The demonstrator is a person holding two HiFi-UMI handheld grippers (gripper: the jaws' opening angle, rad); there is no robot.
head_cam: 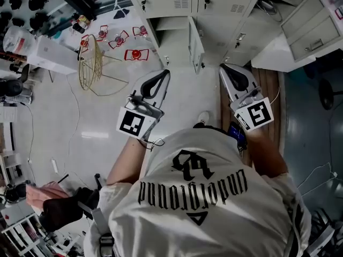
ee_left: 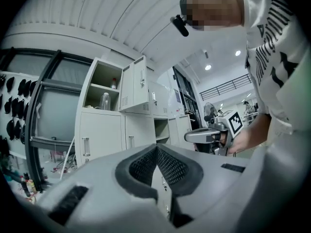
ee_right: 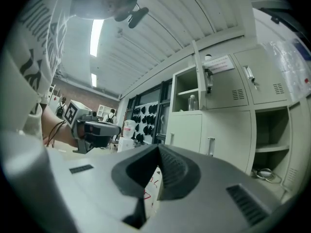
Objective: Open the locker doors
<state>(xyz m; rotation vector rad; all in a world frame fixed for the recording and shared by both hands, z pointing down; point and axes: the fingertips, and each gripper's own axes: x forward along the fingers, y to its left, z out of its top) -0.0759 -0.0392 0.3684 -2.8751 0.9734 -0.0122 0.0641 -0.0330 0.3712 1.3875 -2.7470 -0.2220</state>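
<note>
The grey metal lockers (head_cam: 177, 4) stand ahead of me, at the top of the head view. One low door (head_cam: 195, 44) hangs open between my grippers, and more doors (head_cam: 311, 31) are swung open at the right. My left gripper (head_cam: 162, 75) and right gripper (head_cam: 225, 69) hover side by side short of the lockers, both shut and holding nothing. In the left gripper view an upper door (ee_left: 138, 84) is open beside a shelf with a bottle (ee_left: 104, 101), above closed lower doors (ee_left: 99, 137). The right gripper view shows closed lower doors (ee_right: 228, 132) and an open compartment (ee_right: 272, 140).
A gold wire frame (head_cam: 94, 63) and red-marked items (head_cam: 136, 53) lie on the floor at the left, near a white box (head_cam: 51, 55). A wooden strip (head_cam: 268, 90) runs under the right gripper. Black objects hang on a wall panel (ee_right: 143, 113).
</note>
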